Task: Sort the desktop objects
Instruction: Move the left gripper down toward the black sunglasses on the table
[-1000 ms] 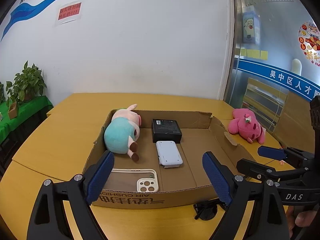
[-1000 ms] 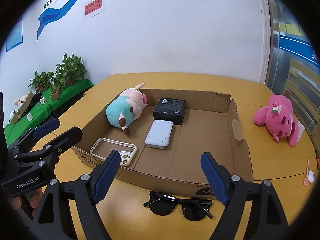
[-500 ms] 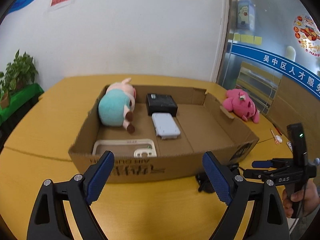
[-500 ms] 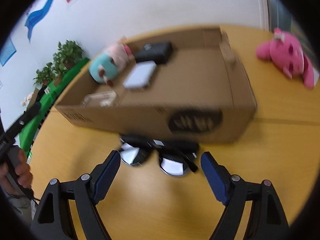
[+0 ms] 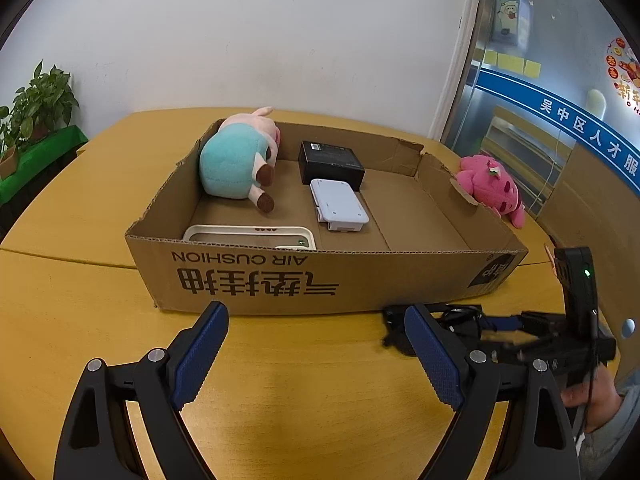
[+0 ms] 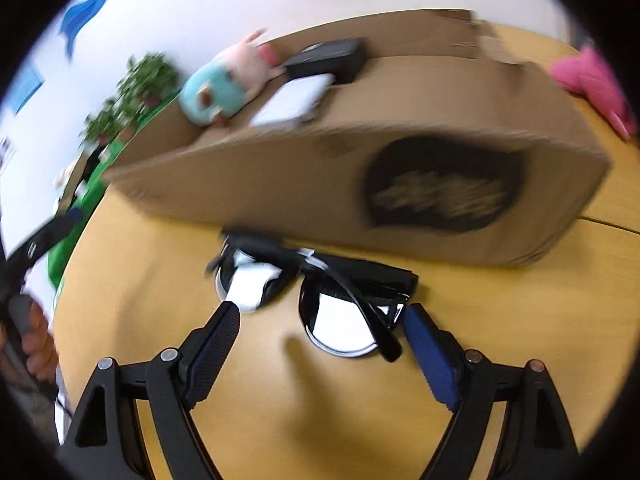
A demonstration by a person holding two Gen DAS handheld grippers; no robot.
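Right gripper [image 6: 320, 330] fingers [image 6: 216, 344] spread wide, nothing pinched, tips flanking the near side of the black sunglasses [image 6: 316, 288]: left tip just beside the near edge of one lens, right tip just beside the folded temple end at the other lens; contact cannot be told through the blur. Sunglasses lying folded on the worktop [image 6: 320, 412], just in front of the cardboard box [image 6: 328, 184], close to its printed front wall. Step in hand, by judgement: lining up a grasp on the sunglasses, first pickup toward dropping them into the box. Next move likely calls for easing a little lower and forward so both pads bracket the frame, closing gently on frame rather than lens, then lifting over the box's front wall. Right gripper tilted steeply down toward the worktop. Left gripper [image 5: 316, 356] fingers [image 5: 200, 352] also wide apart and empty, hanging over bare worktop in front of the box, angled moderately downward, left of the sunglasses. Inside the box: teal plush pig [image 5: 236, 164], black case [image 5: 330, 162], white device [image 5: 339, 206], phone case [image 5: 248, 236]. Pink plush [image 5: 490, 188] on the worktop just beside the box's right wall, outside it.
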